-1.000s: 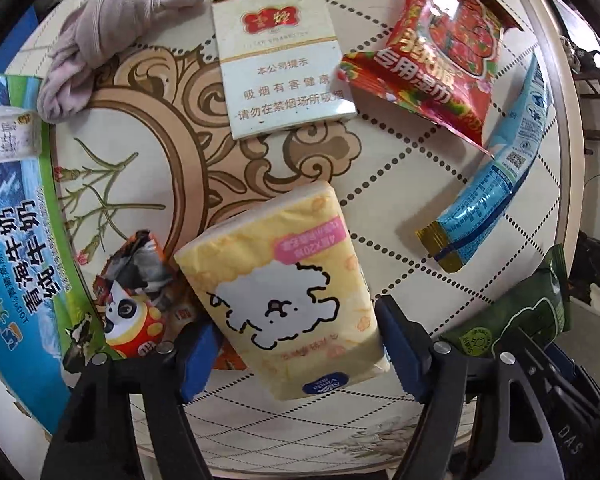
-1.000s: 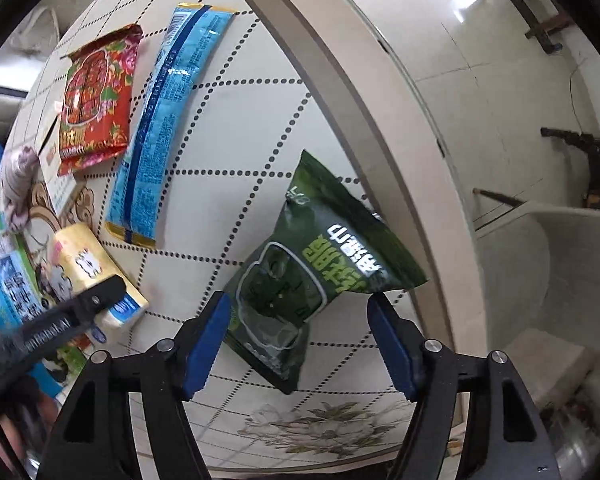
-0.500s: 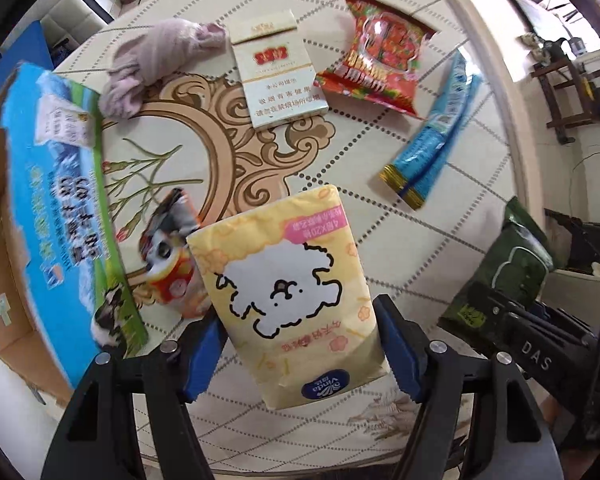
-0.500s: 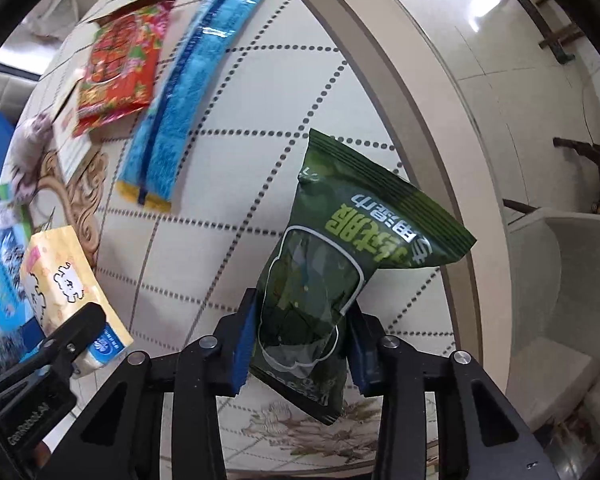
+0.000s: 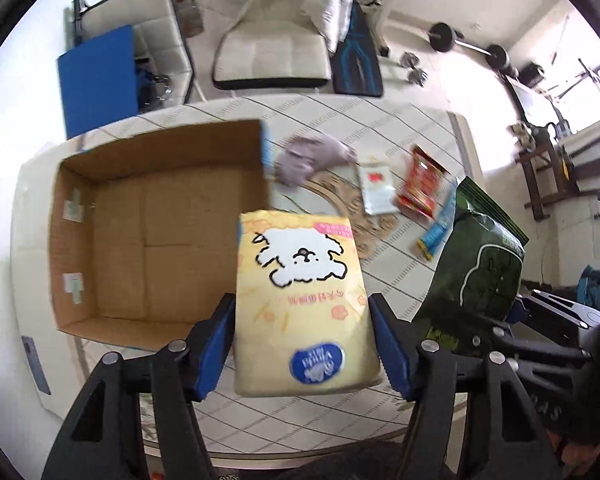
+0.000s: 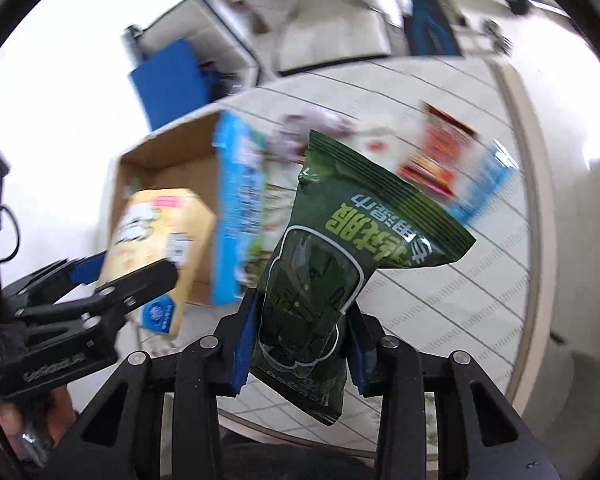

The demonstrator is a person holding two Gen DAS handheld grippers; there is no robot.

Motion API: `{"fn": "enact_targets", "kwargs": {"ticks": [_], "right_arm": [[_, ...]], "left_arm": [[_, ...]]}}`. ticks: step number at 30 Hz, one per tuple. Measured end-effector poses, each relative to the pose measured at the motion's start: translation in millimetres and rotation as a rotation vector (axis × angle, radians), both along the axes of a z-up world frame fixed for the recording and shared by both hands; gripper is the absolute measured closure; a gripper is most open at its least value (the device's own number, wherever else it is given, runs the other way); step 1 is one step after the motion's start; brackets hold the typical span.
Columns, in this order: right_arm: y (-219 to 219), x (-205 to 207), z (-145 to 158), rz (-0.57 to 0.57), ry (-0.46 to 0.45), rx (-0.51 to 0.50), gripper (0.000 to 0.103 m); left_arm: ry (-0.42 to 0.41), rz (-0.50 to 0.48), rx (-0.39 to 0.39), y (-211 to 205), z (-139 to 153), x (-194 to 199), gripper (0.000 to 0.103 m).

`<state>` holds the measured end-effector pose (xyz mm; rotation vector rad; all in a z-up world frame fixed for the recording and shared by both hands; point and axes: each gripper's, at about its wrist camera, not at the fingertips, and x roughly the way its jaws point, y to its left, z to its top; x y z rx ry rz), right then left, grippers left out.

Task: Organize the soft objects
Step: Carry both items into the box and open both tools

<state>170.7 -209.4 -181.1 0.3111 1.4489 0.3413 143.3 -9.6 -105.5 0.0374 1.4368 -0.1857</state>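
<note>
My left gripper is shut on a yellow tissue pack with a white dog print and holds it in the air beside the open cardboard box. My right gripper is shut on a dark green wipes pack, held up above the table. The green pack also shows in the left wrist view, and the tissue pack and left gripper in the right wrist view. The box looks empty inside.
On the patterned round table lie a grey-pink cloth, a white carton, a red packet and a blue packet. A white chair and blue panel stand behind the table.
Both grippers have risen well above the table with their packs. The right gripper closed on the green pack. The views now look across the table into the box.
</note>
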Motion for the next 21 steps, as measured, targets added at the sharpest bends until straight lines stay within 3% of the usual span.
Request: {"fn": "enact_targets", "kwargs": {"ticks": [4, 8, 12, 21], "right_arm": [[66, 36, 4, 0.077, -0.02, -0.02, 0.062], [127, 79, -33, 0.13, 0.04, -0.047, 0.062], [174, 116, -77, 0.16, 0.093, -0.109, 0.062], [220, 154, -133, 0.147, 0.178, -0.144, 0.062]], "left_arm": [[-0.007, 0.064, 0.016, 53, -12, 39, 0.042], [0.073, 0.119, -0.019, 98, -74, 87, 0.043], [0.147, 0.17, -0.072, 135, -112, 121, 0.043], [0.205, 0.151, -0.095, 153, -148, 162, 0.042]]}}
